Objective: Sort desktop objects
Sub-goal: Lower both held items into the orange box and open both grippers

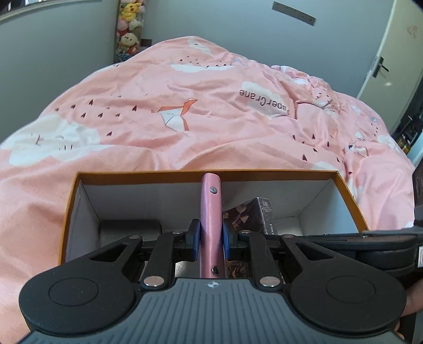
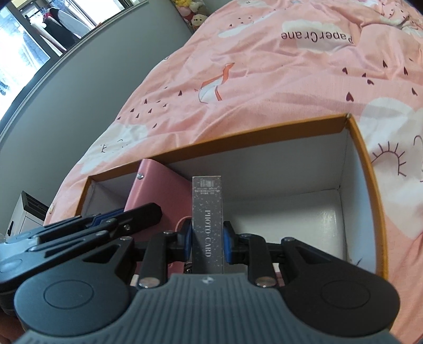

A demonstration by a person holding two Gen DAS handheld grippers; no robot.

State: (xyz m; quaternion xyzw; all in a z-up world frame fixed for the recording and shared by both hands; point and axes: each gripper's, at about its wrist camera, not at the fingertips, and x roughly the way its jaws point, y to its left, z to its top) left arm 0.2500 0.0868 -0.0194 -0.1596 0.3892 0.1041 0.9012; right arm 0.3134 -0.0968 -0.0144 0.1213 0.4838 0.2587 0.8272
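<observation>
My left gripper [image 1: 210,239] is shut on the spine of a pink binder [image 1: 210,219], held upright inside the orange-rimmed cardboard box [image 1: 185,173]. My right gripper [image 2: 207,239] is shut on a dark photo card box [image 2: 207,219] marked "PHOTO CARD", also standing upright inside the same cardboard box [image 2: 264,129]. In the right wrist view the pink binder [image 2: 156,185] and the left gripper [image 2: 105,219] are just left of the photo card box. In the left wrist view the photo card box [image 1: 251,214] is just right of the binder.
The box rests on a bed with a pink quilt [image 1: 185,105] printed with paper cranes. A grey block [image 1: 129,227] lies in the box's left part. Grey walls, a column of plush toys [image 1: 129,23] and a door [image 1: 391,53] stand beyond.
</observation>
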